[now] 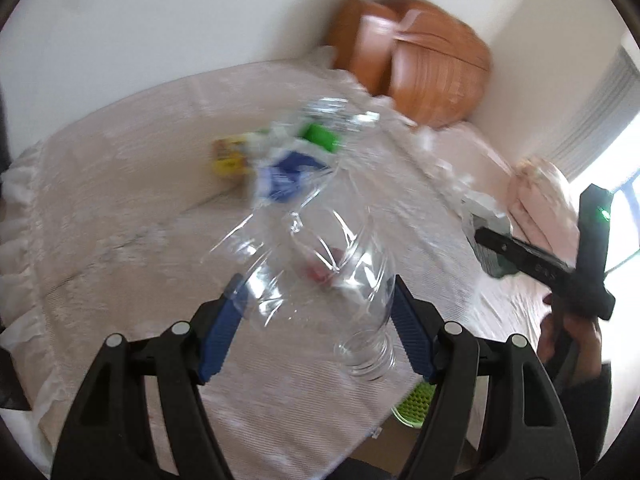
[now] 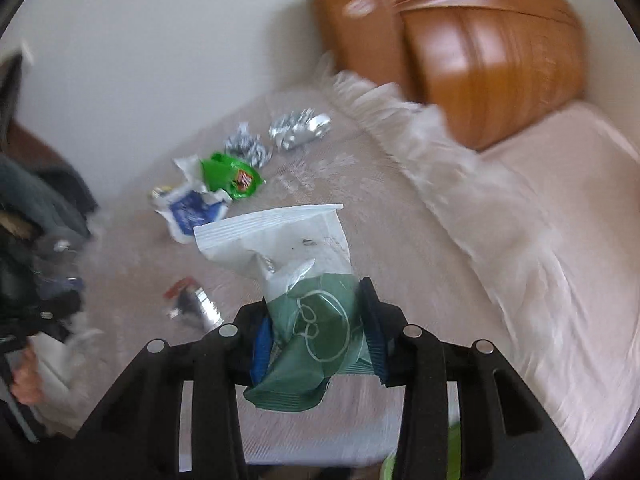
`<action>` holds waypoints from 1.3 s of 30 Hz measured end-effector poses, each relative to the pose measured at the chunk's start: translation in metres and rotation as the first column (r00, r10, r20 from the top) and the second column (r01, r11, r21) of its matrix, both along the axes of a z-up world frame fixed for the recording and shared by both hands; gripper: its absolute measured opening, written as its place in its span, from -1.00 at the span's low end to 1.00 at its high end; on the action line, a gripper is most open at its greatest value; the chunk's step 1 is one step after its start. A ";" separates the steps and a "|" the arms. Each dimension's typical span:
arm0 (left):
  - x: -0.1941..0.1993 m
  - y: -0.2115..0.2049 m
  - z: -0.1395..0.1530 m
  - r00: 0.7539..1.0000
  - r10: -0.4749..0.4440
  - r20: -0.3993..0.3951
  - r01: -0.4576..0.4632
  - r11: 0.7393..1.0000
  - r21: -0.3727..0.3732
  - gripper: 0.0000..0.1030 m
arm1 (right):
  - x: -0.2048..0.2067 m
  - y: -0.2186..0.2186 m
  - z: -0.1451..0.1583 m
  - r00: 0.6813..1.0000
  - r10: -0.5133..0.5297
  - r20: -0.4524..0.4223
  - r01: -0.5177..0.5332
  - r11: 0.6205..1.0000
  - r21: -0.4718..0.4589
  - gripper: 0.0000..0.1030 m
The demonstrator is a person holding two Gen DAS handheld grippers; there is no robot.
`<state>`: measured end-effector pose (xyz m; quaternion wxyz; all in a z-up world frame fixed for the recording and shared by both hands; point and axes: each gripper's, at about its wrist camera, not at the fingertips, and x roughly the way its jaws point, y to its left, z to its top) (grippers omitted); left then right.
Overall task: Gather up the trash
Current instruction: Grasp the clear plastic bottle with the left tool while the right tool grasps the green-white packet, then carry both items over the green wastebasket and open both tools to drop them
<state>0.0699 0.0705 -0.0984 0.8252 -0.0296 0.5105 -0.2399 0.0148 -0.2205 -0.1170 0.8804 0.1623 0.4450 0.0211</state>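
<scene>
Where your left wrist camera looks forward, your left gripper [image 1: 316, 292] has its jaws closed on a crushed clear plastic bottle [image 1: 320, 264], the blue pads pressing its sides, with the open neck hanging down toward the camera and the body stretching away ahead of the jaws. Beyond the bottle, on the bed [image 1: 120, 200], lie a blue-and-white wrapper [image 1: 286, 178], a green wrapper [image 1: 320, 136] and a yellow packet [image 1: 230, 156], all blurred. Far to the right of the jaws your right gripper [image 1: 500, 246] shows from the side, carrying a green-and-white bag. A wooden headboard [image 1: 436, 64] stands against the wall ahead. Through your right wrist camera, the right gripper [image 2: 316, 320] has its jaws clamped on that green-and-white bag [image 2: 312, 320], whose white top sticks out ahead of the jaws and whose green bottom hangs back toward the camera. Ahead and left of the jaws on the bed [image 2: 520, 240] you see the green wrapper [image 2: 230, 176], the blue-and-white wrapper [image 2: 190, 212], two crumpled foil pieces [image 2: 298, 128] and, nearer left, a red-and-silver wrapper [image 2: 192, 304].
</scene>
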 end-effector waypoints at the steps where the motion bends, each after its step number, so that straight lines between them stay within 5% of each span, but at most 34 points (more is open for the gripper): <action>1: -0.007 -0.014 0.003 0.999 -0.036 0.004 0.036 0.999 -0.006 0.33 | -0.018 -0.003 0.004 1.000 -0.024 0.010 0.023 1.000 0.013 -0.23; 6: -0.045 -0.077 0.010 0.976 -0.217 0.005 0.217 0.975 -0.039 0.33 | -0.122 -0.030 0.020 0.986 -0.165 0.014 0.164 0.986 0.012 -0.23; 11: -0.083 -0.141 0.009 0.927 -0.376 -0.011 0.375 0.926 -0.052 0.33 | -0.185 -0.056 0.012 0.954 -0.301 -0.018 0.301 0.954 -0.009 -0.23; 16: -0.119 -0.189 0.009 0.877 -0.481 -0.011 0.480 0.876 -0.056 0.33 | -0.227 -0.075 0.003 0.916 -0.400 -0.038 0.399 0.916 -0.032 -0.23; 22: -0.143 -0.223 0.005 0.855 -0.518 -0.018 0.517 0.854 -0.053 0.33 | -0.239 -0.093 -0.024 0.893 -0.440 -0.098 0.440 0.898 -0.027 -0.18; 23: -0.144 -0.228 0.004 0.854 -0.519 -0.020 0.518 0.854 -0.051 0.33 | -0.240 -0.096 -0.032 0.890 -0.443 -0.108 0.444 0.896 -0.014 -0.15; 25: -0.150 -0.236 0.001 0.853 -0.521 -0.026 0.520 0.853 -0.046 0.33 | -0.240 -0.099 -0.045 0.888 -0.440 -0.132 0.445 0.896 0.010 0.53; 27: -0.154 -0.241 0.000 0.851 -0.524 -0.027 0.523 0.851 -0.040 0.33 | -0.240 -0.099 -0.056 0.876 -0.456 -0.157 0.458 0.888 -0.022 0.91; 31: -0.162 -0.251 -0.004 0.847 -0.531 -0.032 0.531 0.847 -0.024 0.33 | -0.240 -0.106 -0.069 0.871 -0.445 -0.209 0.452 0.892 -0.015 0.95; 39: -0.179 -0.270 -0.013 0.818 -0.573 -0.045 0.574 0.819 0.002 0.33 | -0.286 -0.138 -0.063 0.812 -0.547 -0.203 0.554 0.832 -0.026 0.95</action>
